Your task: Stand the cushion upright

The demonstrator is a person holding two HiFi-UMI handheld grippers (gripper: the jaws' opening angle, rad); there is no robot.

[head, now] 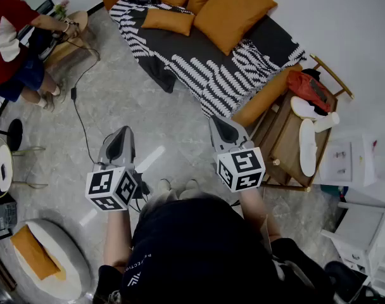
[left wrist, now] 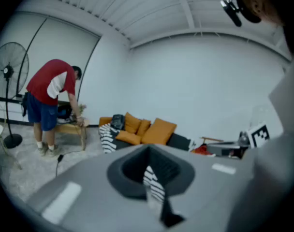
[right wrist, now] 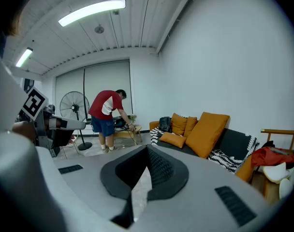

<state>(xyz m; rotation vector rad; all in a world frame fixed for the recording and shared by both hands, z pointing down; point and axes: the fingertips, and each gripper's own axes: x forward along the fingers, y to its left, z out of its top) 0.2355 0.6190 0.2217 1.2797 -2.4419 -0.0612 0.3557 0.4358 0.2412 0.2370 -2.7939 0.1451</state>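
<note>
- Two grippers, the left gripper (head: 121,133) and the right gripper (head: 219,124), hang above the floor (head: 161,116), each clenched tight with nothing between its jaws.
- The small orange cushion (head: 168,20) lies flat on the sofa (head: 275,40), well apart from both grippers.

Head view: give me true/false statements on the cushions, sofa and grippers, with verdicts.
1. The left gripper and the right gripper are both shut and empty. True.
2. The small cushion stands upright. False: it lies flat on the sofa.
3. The left gripper touches the sofa. False: it is over the floor, apart from the sofa.
4. A person in a red top bends at a wooden table. True.
5. The blanket is plain orange. False: it is black with white stripes.
</note>
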